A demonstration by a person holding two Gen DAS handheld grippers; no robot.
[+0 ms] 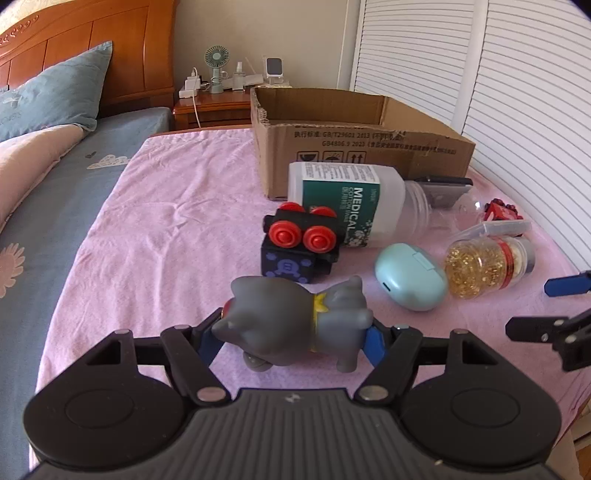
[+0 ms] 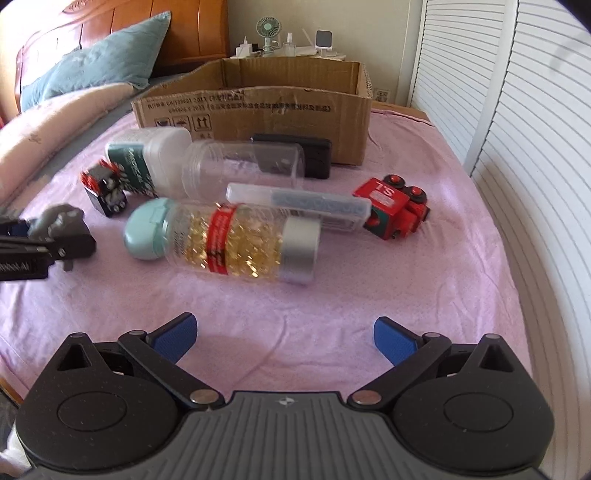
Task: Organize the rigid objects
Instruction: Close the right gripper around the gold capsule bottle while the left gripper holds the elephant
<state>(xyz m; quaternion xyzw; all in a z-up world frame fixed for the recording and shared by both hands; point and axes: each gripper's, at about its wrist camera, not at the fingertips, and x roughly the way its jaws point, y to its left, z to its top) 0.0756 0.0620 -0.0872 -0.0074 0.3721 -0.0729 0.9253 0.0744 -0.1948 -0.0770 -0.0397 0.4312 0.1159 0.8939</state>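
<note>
Left wrist view, left gripper (image 1: 293, 334) blue pads clamped on grey toy figure (image 1: 291, 321) lying on pink blanket (image 1: 166, 221), cardboard box (image 1: 354, 147) behind, right gripper (image 2: 284, 338) fingers apart, nothing between.

Pretty standard bedroom here: a bed with a carved orange-brown wooden headboard (image 1: 92, 48), a dusty teal pillow (image 1: 55, 92) leaning on it, a grey-blue patterned sheet (image 1: 74, 192) and a wrinkled pink cotton blanket (image 1: 166, 221) spread over the near part. Behind it there's a plain beige wall (image 1: 258, 33) and a reddish wooden nightstand (image 1: 214, 110) with a small mint-green desk fan (image 1: 216, 66), a white charger with cable (image 1: 192, 83) and a little white gadget with a dark screen (image 1: 274, 68) on top. White louvered slatted doors (image 1: 517, 74) run down the right side, and the daylight's soft and bright.
</note>
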